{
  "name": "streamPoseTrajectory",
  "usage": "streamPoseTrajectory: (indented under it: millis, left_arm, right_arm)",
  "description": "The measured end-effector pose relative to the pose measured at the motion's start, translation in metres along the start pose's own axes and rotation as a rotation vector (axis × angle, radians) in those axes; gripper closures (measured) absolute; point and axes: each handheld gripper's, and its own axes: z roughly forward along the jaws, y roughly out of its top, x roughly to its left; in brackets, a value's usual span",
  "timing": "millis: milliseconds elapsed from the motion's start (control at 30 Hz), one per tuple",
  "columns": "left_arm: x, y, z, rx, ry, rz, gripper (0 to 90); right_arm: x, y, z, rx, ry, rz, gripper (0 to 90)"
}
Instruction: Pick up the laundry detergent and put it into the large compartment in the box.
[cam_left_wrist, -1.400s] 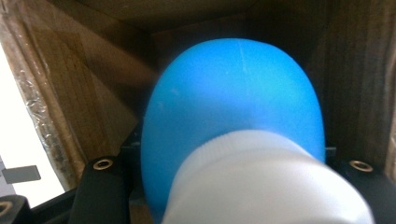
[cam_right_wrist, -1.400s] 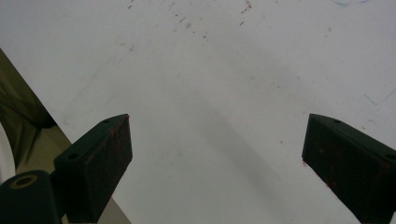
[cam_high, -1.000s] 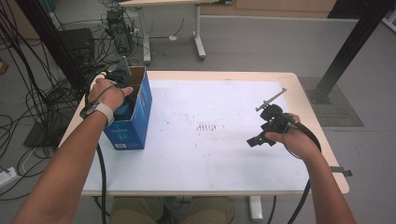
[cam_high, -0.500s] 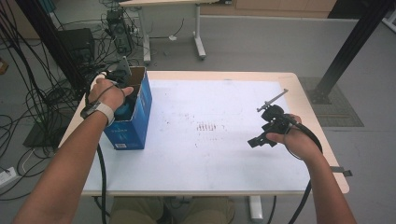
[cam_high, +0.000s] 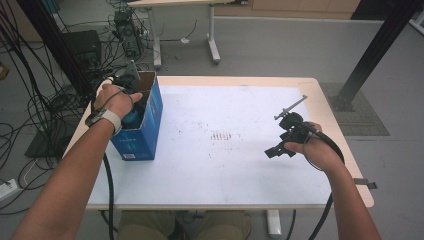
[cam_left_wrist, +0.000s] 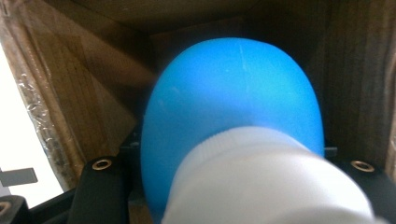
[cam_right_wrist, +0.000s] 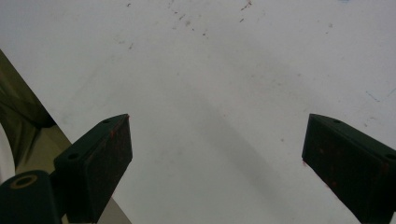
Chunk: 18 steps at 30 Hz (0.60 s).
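The left tool (cam_high: 131, 102) sits sunk in the blue box (cam_high: 142, 135) — its tips hidden (bottle (cam_left_wrist: 233, 121) blurred).

Box (cam_high: 137, 131) on table's (cam_high: 240, 170) left edge

Black gripper fingers (cam_right_wrist: 100, 161) with brass-ringed screw holes; white wristband (cam_high: 111, 119); trailing black cables (cam_high: 108, 185).

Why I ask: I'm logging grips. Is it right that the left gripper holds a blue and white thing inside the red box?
Not quite: the box is blue, as the high view shows. The left gripper does hold the blue and white thing inside it.
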Motion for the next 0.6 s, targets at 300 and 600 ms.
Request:
streamPoseTrajectory:
  millis: [300, 600]
  left_arm:
    - [0.0001, 0.0005, 0.0001, 0.003, -0.003, 0.006, 38.2]
    - [-0.0008, -0.0009, 0.0000, -0.006, 0.001, 0.001, 37.2]
  right_arm:
    - [-0.0001, 0.0015, -0.0002, 0.003, 0.000, -0.002, 8.2]
    - [0.0004, 0.0014, 0.0001, 0.006, 0.001, 0.002, 8.2]
